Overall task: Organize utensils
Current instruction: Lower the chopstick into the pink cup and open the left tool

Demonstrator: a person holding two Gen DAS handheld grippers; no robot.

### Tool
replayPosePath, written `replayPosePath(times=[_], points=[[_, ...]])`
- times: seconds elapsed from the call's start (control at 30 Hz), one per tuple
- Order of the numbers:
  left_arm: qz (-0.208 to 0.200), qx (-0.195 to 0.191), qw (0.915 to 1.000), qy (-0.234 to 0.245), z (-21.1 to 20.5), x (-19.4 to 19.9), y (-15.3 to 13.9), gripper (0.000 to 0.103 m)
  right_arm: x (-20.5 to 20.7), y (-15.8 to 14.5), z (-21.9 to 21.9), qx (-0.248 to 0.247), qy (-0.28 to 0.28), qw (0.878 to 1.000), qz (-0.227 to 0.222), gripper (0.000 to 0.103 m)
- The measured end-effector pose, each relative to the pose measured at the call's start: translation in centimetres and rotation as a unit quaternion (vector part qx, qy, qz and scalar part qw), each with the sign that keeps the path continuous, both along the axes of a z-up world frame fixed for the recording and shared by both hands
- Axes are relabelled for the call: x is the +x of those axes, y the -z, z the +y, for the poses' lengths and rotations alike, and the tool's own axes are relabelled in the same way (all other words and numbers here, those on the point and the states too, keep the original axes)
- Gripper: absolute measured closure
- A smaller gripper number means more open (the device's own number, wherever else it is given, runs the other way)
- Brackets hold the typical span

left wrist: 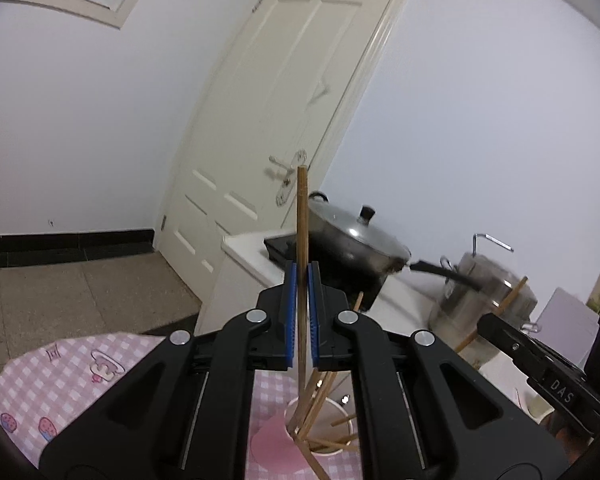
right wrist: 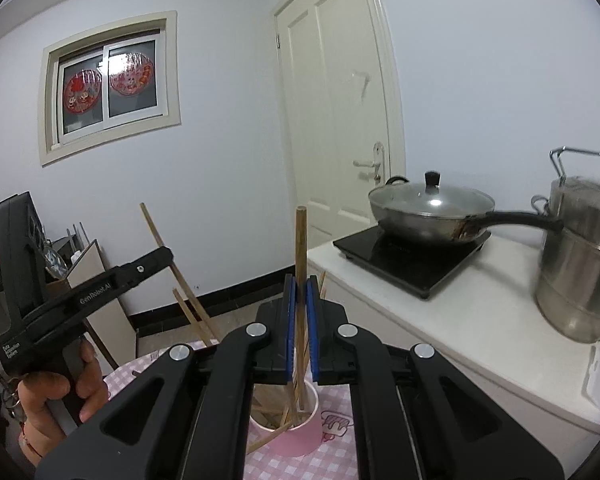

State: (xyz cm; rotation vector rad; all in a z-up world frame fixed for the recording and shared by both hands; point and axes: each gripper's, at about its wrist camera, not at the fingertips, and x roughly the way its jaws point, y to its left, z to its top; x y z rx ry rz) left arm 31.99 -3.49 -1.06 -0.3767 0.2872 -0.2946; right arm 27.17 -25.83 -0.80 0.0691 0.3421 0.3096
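Black plastic tongs (left wrist: 303,280), blue ribbed pads (left wrist: 291,316), silver round screws, white lettering, bare-skinned hand (right wrist: 56,396)

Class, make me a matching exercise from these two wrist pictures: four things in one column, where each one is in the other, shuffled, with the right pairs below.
Things
1. long wooden chopstick
2. pink paper cup
3. lidded steel wok
4. tall steel pot

Places
A. on the black induction cooker
B. on the pink checked tablecloth
C. clamped between the left gripper pads
D. on the white counter, right of the cooker

Pairs: 1-C, 2-B, 3-A, 4-D
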Motion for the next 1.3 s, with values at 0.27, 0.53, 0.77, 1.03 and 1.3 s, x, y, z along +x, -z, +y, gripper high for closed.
replayPosePath(times=[0.27,0.53,0.77,1.03,1.3], points=[[0.026,0.001,0.9993,0.027,0.1,0.9,1.3,0.097,0.5,1.4,-0.5,0.013,-0.001,1.0,0.021,0.099],[0.048,0.003,0.9981,0.039,-0.3,1.3,1.5,0.096,0.4,1.3,-0.3,0.016,-0.005,1.0,0.024,0.099],[0.048,0.015,0.9977,0.047,-0.8,1.0,1.1,0.096,0.5,1.3,-0.1,0.014,-0.006,0.999,0.035,0.098],[0.05,0.014,0.9974,0.05,-0.7,0.4,0.8,0.081,0.3,1.4,-0.2,0.018,-0.007,0.999,0.047,0.097],[0.03,0.012,0.9982,0.05,-0.4,-1.7,-0.6,0.051,-0.8,0.7,0.0,0.017,-0.003,0.999,0.043,0.085]])
